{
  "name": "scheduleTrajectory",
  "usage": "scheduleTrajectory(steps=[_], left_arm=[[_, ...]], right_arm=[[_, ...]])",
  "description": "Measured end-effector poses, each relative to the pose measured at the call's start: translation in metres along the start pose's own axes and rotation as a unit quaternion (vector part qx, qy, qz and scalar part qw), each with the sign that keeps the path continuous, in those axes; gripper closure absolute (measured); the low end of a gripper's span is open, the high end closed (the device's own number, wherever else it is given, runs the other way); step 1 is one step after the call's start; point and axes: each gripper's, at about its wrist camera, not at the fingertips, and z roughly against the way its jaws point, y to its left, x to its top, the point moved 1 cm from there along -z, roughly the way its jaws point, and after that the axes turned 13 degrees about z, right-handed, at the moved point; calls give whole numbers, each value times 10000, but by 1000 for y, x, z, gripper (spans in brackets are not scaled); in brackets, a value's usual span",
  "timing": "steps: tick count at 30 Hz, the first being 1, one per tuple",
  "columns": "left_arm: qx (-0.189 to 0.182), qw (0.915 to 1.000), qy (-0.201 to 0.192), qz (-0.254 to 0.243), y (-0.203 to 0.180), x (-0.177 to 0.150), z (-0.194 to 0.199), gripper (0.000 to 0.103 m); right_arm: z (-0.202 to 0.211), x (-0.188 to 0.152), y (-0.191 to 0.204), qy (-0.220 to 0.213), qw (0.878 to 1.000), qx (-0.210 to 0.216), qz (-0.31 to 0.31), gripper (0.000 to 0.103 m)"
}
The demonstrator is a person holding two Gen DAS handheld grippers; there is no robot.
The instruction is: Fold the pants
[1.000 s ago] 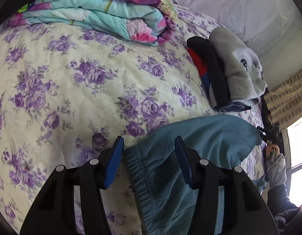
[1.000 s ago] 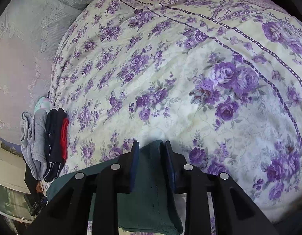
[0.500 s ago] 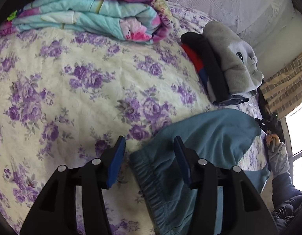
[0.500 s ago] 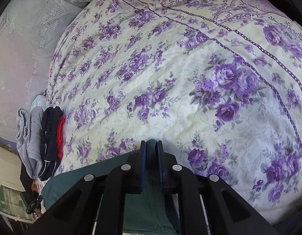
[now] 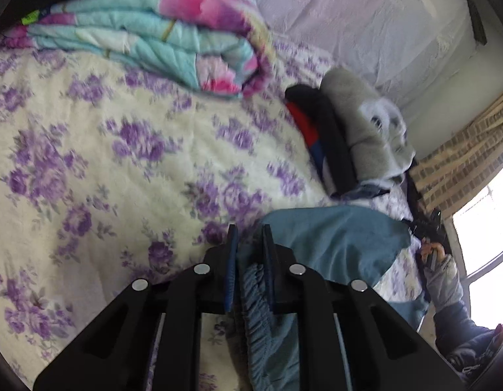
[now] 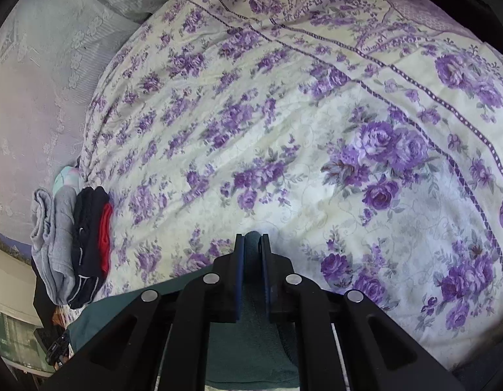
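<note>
Teal fleece pants (image 5: pixel 332 241) lie on a purple-flowered bedspread (image 5: pixel 104 163). My left gripper (image 5: pixel 249 228) is closing, and its blue pads pinch the gathered elastic waistband, which runs down between the fingers. In the right wrist view my right gripper (image 6: pixel 252 238) is shut on another fold of the same pants (image 6: pixel 241 355), with the fabric bunched between the pads and hanging below them. The rest of the pants is hidden under both grippers.
A folded turquoise and pink quilt (image 5: pixel 173 42) lies at the far side of the bed. A stack of folded grey, black and red clothes (image 5: pixel 349 137) (image 6: pixel 72 244) sits by the bed edge. A person's gloved hand (image 5: pixel 440 270) shows near the window. The bedspread (image 6: pixel 316 130) stretches wide ahead.
My left gripper went from open around the waistband to pinched on it and tilted a little. The right gripper closed fully on the fabric fold.
</note>
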Motion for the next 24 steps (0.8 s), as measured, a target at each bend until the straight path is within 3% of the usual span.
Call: scheduleTrajectory(steps=[8, 12, 13, 18, 23, 24], left_arm=[[-122, 9989, -282, -357, -32, -7, 39, 90], [-254, 9983, -398, -352, -40, -20, 54, 90], [-279, 9981, -415, -363, -41, -24, 58, 90], [-411, 9964, -502, -542, -56, -51, 79, 89], [-428, 9962, -544, -526, -58, -64, 86, 89], [-426, 9963, -561, -501, -57, -65, 87, 89]], right_arm=[[49, -2, 10, -462, 9987, 215, 85, 94], [80, -21, 4, -640, 9974, 301, 93, 96], [88, -26, 2, -692, 9971, 307, 91, 103], [134, -52, -12, -989, 9946, 267, 184, 103], [121, -55, 1, -736, 9940, 747, 297, 92], [111, -50, 4, -646, 9946, 746, 309, 74]])
